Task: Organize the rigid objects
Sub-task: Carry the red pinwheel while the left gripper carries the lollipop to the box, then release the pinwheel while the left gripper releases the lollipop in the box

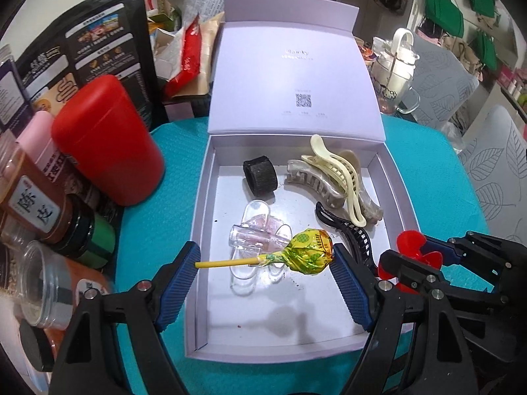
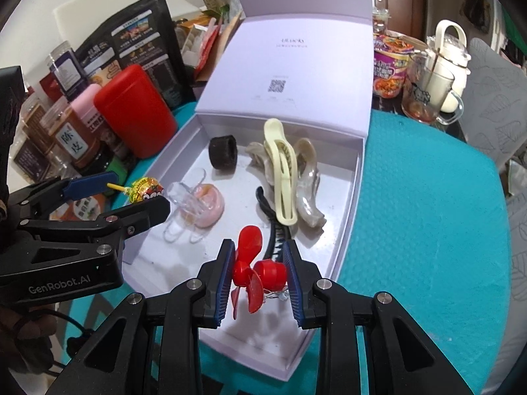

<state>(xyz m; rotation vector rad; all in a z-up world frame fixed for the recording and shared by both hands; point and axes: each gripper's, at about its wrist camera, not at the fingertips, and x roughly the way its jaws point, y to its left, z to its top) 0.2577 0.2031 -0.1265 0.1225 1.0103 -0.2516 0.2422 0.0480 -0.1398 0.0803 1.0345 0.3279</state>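
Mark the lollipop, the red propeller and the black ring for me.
lollipop [image 1: 309, 251]: left wrist view, yellow wrapped head.
red propeller [image 2: 275, 271]: right wrist view, round hub.
black ring [image 1: 260, 175]: left wrist view, outer band.
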